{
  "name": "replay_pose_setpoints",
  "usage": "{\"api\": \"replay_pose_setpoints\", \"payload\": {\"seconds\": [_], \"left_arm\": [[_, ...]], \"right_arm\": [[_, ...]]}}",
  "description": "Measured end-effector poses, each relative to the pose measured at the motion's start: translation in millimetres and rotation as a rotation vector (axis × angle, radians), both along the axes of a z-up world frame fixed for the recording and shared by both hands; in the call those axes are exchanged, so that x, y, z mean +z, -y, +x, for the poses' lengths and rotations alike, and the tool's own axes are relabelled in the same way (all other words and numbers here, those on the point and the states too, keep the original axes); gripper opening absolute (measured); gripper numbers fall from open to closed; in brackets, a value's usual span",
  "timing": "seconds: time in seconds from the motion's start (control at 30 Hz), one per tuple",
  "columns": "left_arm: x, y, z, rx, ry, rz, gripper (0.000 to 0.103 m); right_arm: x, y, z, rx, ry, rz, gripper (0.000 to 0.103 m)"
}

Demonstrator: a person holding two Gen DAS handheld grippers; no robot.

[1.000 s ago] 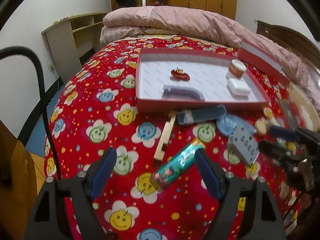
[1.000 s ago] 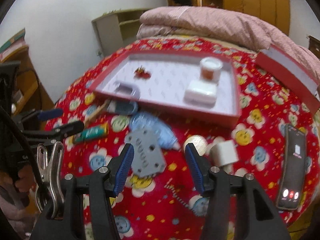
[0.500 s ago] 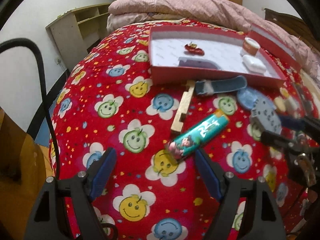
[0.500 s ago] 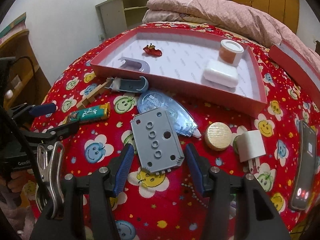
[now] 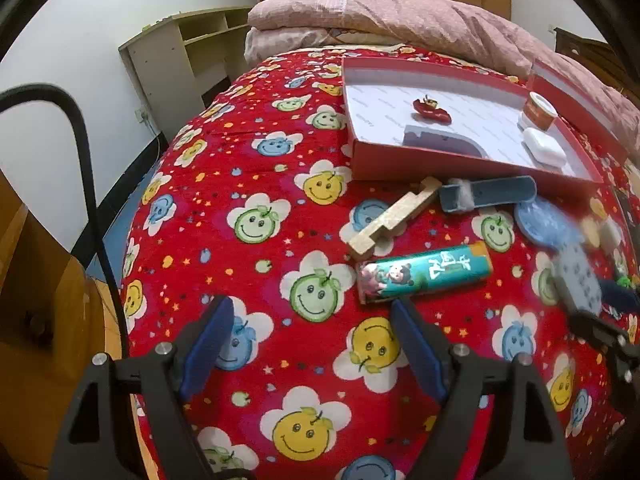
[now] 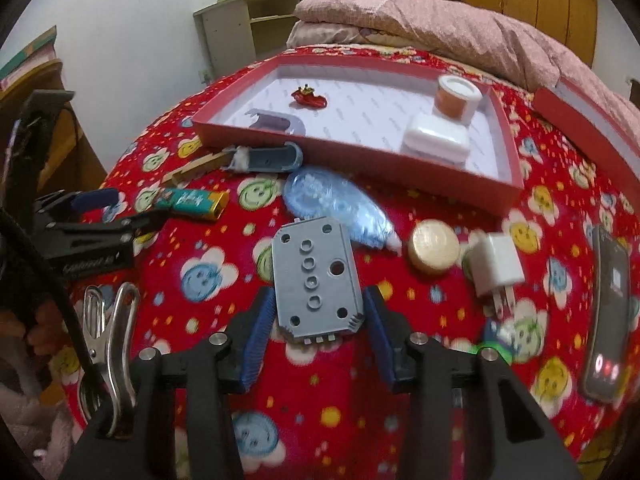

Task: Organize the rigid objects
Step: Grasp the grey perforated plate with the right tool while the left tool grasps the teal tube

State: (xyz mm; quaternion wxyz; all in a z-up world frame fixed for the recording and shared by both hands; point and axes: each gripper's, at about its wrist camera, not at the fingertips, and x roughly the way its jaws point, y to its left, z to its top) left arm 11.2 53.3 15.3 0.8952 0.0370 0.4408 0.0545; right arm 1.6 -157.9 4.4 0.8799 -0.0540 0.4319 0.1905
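A grey plate with holes (image 6: 315, 276) lies on the red bedspread, its near end between the open fingers of my right gripper (image 6: 318, 336). My left gripper (image 5: 314, 346) is open and empty, just short of a teal lighter (image 5: 425, 273). A wooden strip (image 5: 390, 222), a blue-grey holder (image 5: 486, 194), a clear blue tape dispenser (image 6: 334, 204), a wooden disc (image 6: 433, 245) and a white charger plug (image 6: 495, 266) lie nearby. The red tray (image 6: 352, 148) holds a red toy (image 6: 309, 98), a grey curved piece (image 6: 276, 122), a white case (image 6: 436, 140) and a small jar (image 6: 456, 96).
A phone (image 6: 608, 320) lies at the right bed edge. The red tray lid (image 6: 584, 128) rests behind it. A pink quilt (image 6: 432, 24) is at the bed's head. A shelf unit (image 5: 180, 56) stands left. A metal clip (image 6: 110, 344) hangs by my right gripper.
My right gripper moved forward and lower, so the grey plate now sits between its fingers. My left gripper pulled left and back; the lighter now lies just ahead of its right finger.
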Motion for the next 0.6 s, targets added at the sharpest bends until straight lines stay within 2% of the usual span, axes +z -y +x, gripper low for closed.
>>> {"api": "replay_pose_setpoints", "payload": {"seconds": [0.1,0.3,0.4,0.5,0.6], "left_arm": [[1,-2,-1,0.005,-0.006,-0.02,0.085],[8,6,-4,-0.044,-0.022,-0.162,0.085],[7,17,0,-0.076,-0.039,-0.207,0.085],[5,26,6,-0.089,-0.055,-0.244,0.085],[4,33,10,-0.076,-0.051,-0.234,0.088]], "right_arm": [[0,10,-10,-0.02,-0.021,0.007,0.046],[-3,23,-23,-0.046,-0.039,-0.001,0.046],[-5,26,-24,-0.05,-0.033,0.014,0.046],[-6,26,-24,-0.05,-0.026,0.02,0.047],[-6,27,-25,-0.049,-0.017,0.031,0.047]]}}
